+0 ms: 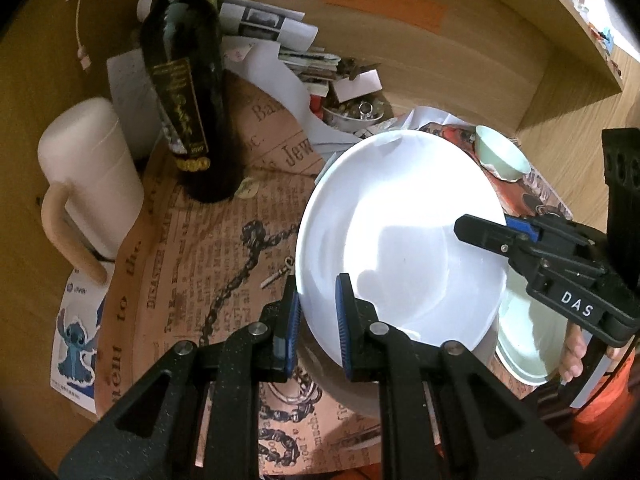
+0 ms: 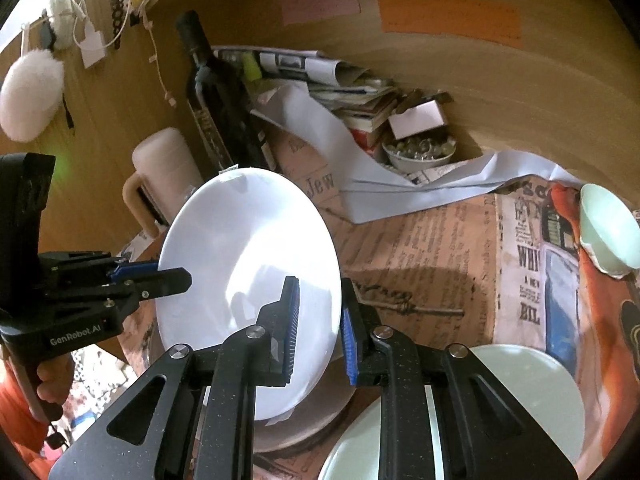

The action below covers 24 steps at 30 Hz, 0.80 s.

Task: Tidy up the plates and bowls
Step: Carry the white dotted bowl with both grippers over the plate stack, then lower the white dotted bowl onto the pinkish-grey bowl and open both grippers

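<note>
Both grippers hold one white plate [image 1: 400,220] [image 2: 248,240], tilted, by opposite rims. My left gripper [image 1: 319,304] is shut on its near-left rim and appears in the right wrist view as the left gripper [image 2: 176,280]. My right gripper [image 2: 319,308] is shut on the opposite rim, seen as the right gripper [image 1: 476,232] in the left wrist view. Just under the plate lies a beige dish [image 1: 348,396] [image 2: 304,424], mostly hidden. A pale green plate [image 1: 528,340] [image 2: 540,400] lies flat beside it. A small pale green bowl [image 1: 504,156] [image 2: 608,232] stands farther back.
A dark wine bottle [image 1: 184,80] [image 2: 216,92] and a white mug [image 1: 88,172] [image 2: 168,168] stand at the left. Papers and a trinket bowl [image 1: 352,114] [image 2: 420,152] crowd the back by the wooden wall. A newspaper-print mat [image 1: 208,248] [image 2: 420,248] covers the table.
</note>
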{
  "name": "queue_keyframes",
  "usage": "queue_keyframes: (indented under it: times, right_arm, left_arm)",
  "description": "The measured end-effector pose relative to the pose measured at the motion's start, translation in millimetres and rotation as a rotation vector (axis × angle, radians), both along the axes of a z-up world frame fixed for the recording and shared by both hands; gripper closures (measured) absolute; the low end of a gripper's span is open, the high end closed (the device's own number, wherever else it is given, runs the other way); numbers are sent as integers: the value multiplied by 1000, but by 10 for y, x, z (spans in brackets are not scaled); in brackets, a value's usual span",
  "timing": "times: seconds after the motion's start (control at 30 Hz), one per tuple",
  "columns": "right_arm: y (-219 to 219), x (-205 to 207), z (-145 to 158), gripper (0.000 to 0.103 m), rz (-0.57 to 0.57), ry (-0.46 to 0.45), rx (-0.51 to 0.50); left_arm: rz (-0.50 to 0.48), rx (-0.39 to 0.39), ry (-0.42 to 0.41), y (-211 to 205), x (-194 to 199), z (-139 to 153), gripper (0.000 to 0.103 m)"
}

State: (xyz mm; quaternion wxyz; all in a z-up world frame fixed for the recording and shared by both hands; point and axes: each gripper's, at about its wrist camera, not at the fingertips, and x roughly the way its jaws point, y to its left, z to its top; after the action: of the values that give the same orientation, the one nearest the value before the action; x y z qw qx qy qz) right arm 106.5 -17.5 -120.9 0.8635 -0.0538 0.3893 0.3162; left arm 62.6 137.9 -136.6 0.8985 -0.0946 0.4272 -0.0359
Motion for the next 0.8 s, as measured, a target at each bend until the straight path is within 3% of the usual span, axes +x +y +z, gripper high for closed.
queue_keyframes:
  times: [0.47,0.8]
  right_arm:
    - [62,-48,-112,84,27,24,-40]
    - [207,-178,-192,84,47,-86,-197]
  left_arm:
    - [10,3,10,24,-48,-75,87]
    - [23,4,10,68,-46,-145,87]
